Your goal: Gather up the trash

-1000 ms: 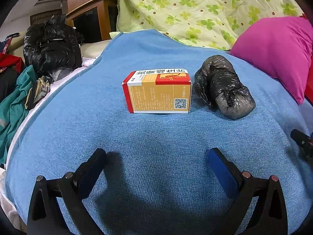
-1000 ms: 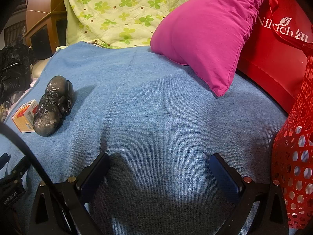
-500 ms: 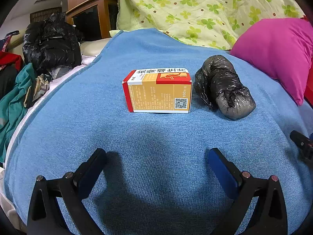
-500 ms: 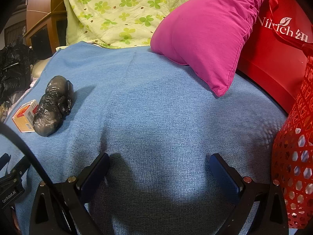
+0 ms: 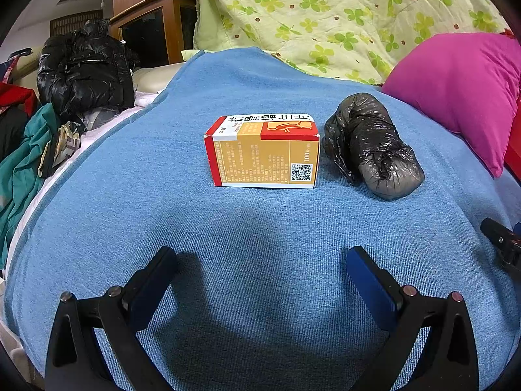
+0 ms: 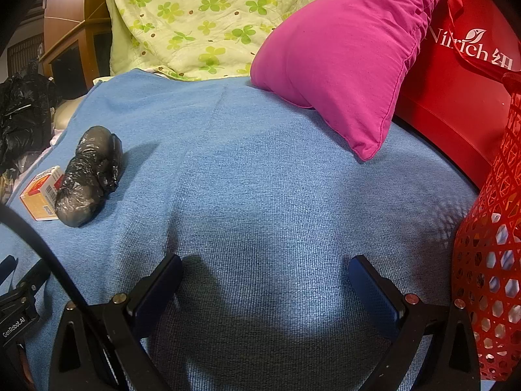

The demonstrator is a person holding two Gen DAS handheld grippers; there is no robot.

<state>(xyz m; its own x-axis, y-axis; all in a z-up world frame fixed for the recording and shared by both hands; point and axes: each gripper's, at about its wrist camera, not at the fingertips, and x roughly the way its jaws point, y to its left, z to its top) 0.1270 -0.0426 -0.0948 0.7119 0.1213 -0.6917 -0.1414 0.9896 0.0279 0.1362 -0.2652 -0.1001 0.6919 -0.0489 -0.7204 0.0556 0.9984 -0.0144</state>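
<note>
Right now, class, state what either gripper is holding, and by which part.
Nothing is held. The left gripper and right gripper are both open over the blue blanket.

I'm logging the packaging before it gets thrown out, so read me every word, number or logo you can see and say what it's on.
"抗骨增生片": top of the orange and red box.
"100片/瓶": same box's front, beside a QR code; the fine columns of print there are too small to read.
"Vinrich" with a leaf logo: red bag; the character after it is cut off.
"GenRobot.AI": left tool's body, seen in the right wrist view.
</note>
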